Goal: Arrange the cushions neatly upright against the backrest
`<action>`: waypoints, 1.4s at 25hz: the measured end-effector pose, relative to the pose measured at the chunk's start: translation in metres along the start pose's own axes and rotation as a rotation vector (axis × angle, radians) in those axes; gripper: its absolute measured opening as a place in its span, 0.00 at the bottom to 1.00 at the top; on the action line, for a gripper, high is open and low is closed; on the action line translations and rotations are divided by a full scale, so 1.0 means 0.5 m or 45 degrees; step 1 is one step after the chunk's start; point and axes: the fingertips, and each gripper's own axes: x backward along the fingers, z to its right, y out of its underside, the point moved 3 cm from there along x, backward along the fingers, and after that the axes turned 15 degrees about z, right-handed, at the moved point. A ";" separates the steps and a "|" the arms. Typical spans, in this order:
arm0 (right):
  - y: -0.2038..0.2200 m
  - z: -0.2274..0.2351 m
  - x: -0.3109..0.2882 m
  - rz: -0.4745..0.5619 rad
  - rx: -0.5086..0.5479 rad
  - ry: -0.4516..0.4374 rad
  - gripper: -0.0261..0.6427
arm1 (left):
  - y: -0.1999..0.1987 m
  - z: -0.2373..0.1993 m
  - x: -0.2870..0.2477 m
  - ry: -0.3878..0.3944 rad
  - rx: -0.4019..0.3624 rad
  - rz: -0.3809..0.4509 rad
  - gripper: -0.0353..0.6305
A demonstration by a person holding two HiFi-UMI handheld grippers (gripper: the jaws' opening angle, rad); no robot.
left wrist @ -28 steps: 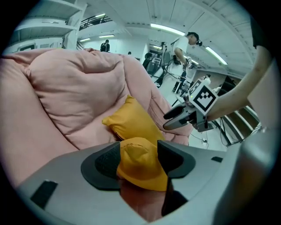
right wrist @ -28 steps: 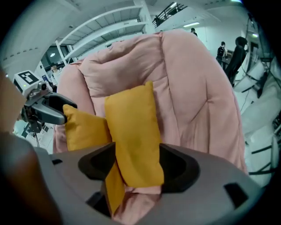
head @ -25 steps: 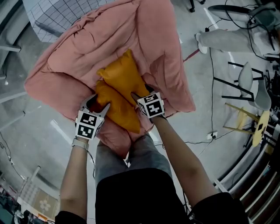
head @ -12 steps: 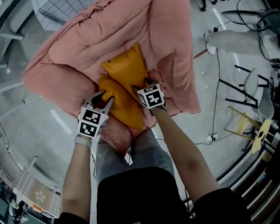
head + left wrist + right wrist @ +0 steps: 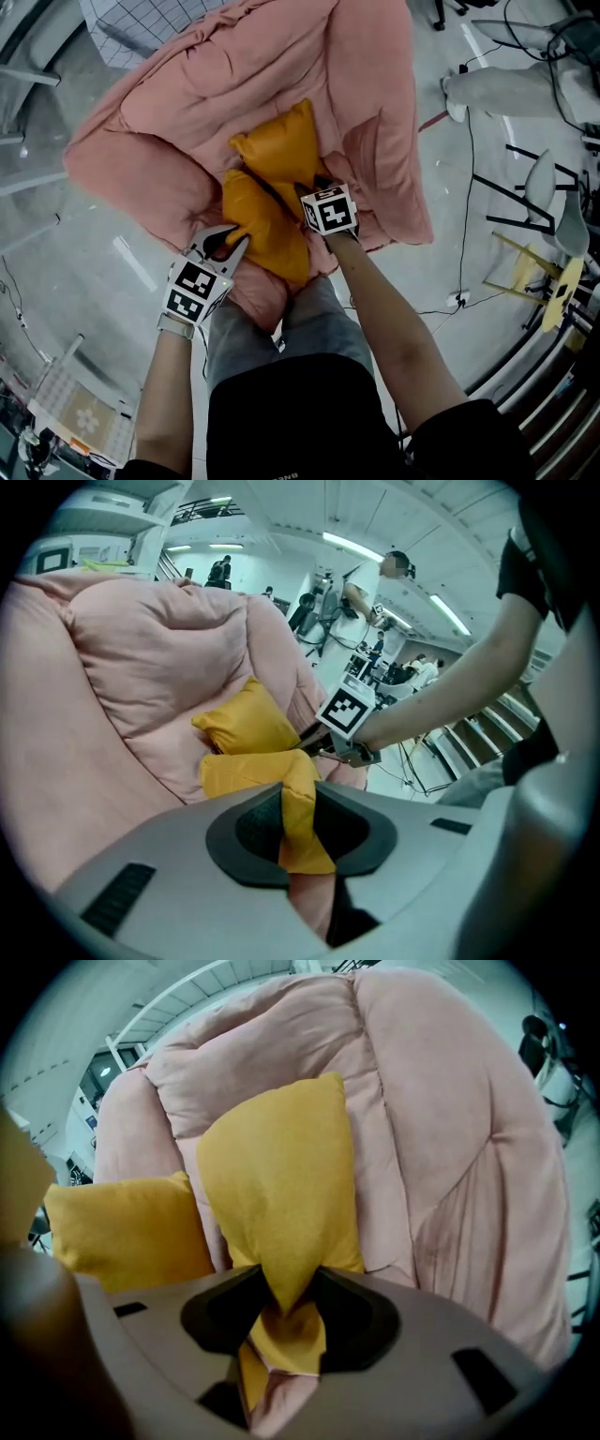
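Two yellow cushions lie on the seat of a pink padded armchair (image 5: pixel 187 103). The nearer cushion (image 5: pixel 262 225) lies low. My left gripper (image 5: pixel 228 242) is shut on its near corner, and its jaws have just been closing, with the yellow cloth pinched between the pads (image 5: pixel 298 808). The farther cushion (image 5: pixel 277 150) leans against the backrest (image 5: pixel 441 1129). My right gripper (image 5: pixel 307 190) is shut on its lower corner (image 5: pixel 281 1312), its jaws also just closing. In the right gripper view the held cushion (image 5: pixel 277 1185) stands upright, with the other cushion (image 5: pixel 127 1232) to its left.
My knees press against the armchair's front edge (image 5: pixel 253 300). Grey floor surrounds the chair. Cables (image 5: pixel 466 187), folding chairs (image 5: pixel 534 187) and a yellow stool (image 5: pixel 553 281) stand at the right. A checked cloth (image 5: pixel 141 23) hangs behind the armchair at the upper left.
Both grippers stood open at the cushions and have closed on cushion corners. The left gripper has drawn back toward me, pulling the nearer cushion's corner with it.
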 end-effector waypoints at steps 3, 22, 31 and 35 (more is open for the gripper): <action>-0.002 0.001 0.025 0.034 -0.043 0.027 0.30 | -0.005 0.032 0.049 0.029 -0.068 -0.015 0.16; -0.013 0.039 0.211 0.303 -0.501 0.328 0.28 | -0.150 0.065 0.376 -0.116 -0.329 0.119 0.15; 0.024 0.012 0.224 0.383 -0.896 0.394 0.24 | -0.216 0.032 0.504 -0.277 -0.405 0.180 0.15; 0.043 -0.002 0.215 0.456 -1.169 0.432 0.23 | -0.213 0.021 0.519 -0.310 -0.398 0.182 0.15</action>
